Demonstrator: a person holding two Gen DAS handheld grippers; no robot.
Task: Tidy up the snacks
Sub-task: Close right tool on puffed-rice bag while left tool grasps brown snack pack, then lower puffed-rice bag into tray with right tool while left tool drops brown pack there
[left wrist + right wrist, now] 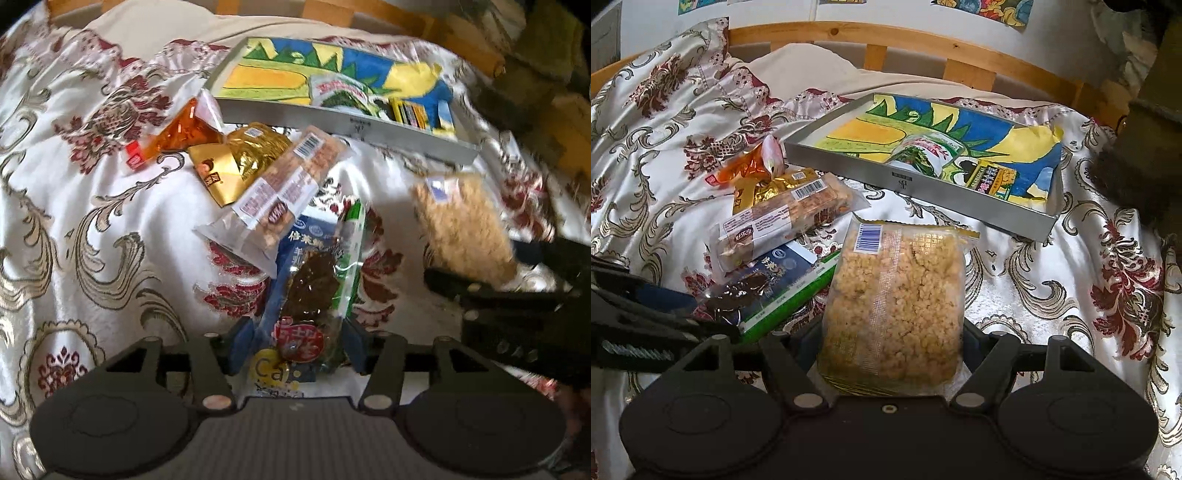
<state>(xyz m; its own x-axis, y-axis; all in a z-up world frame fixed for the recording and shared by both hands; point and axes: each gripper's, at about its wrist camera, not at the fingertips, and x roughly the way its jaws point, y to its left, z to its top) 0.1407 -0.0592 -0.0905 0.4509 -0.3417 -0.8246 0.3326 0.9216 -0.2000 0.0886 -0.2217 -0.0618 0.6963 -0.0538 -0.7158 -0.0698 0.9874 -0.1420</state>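
Snacks lie heaped on the floral satin bedspread (1015,295): an orange foil packet (181,133), a gold wrapper (236,162), a clear nut bar (280,192). Beside them the left gripper (295,339) pinches a clear pouch of dark dried meat (314,291). Further right, the right gripper (890,354) clamps a clear puffed-rice cake bag (897,299), with the shallow grey painted-lined tray (849,168) behind, two packets inside

A bed fills the view, its floral bedspread (1052,280) rumpled; a wooden headboard (908,40) runs at 12 o'clock; drawings (1004,9) hang on the white wall (886,13).
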